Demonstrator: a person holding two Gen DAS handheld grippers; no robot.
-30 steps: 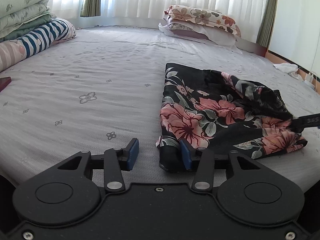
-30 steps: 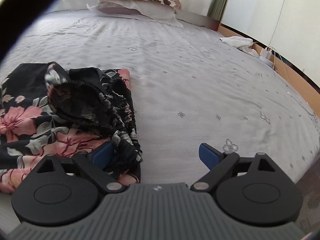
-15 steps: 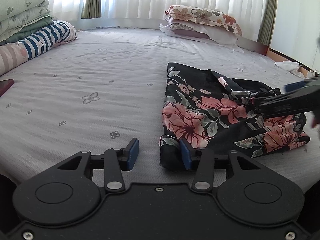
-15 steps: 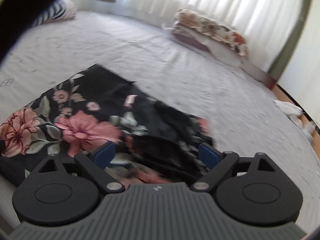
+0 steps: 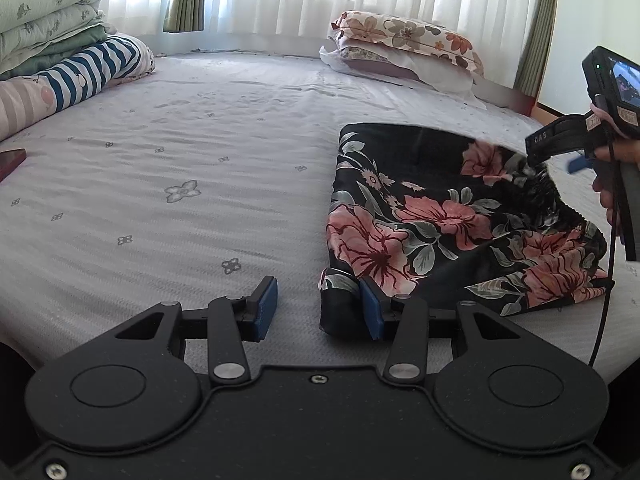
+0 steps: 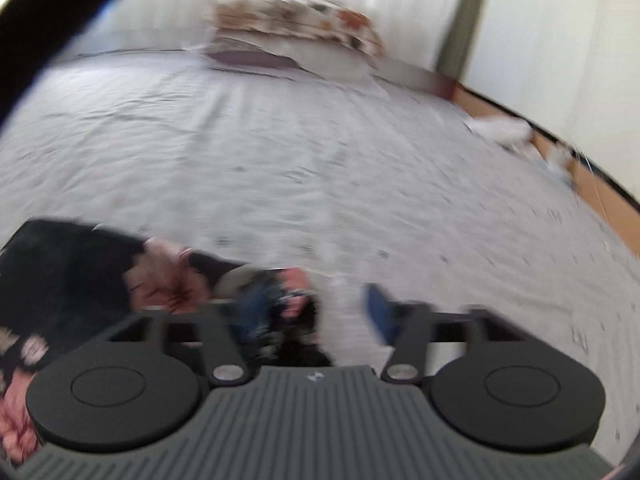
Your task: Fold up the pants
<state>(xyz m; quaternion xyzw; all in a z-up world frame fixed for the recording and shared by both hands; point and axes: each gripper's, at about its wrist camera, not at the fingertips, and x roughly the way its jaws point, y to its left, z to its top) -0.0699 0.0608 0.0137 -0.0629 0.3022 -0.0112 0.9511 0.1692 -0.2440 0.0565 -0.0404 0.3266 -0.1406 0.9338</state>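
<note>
Left wrist | left hand-held gripper [image 5: 318, 306] spread wide | right pad touches pants [image 5: 452, 220]

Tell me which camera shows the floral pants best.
The left wrist view: the floral pants lie sharp and almost whole on the bed, flower print clear. The right wrist view catches only a motion-blurred part of them at lower left.
</note>
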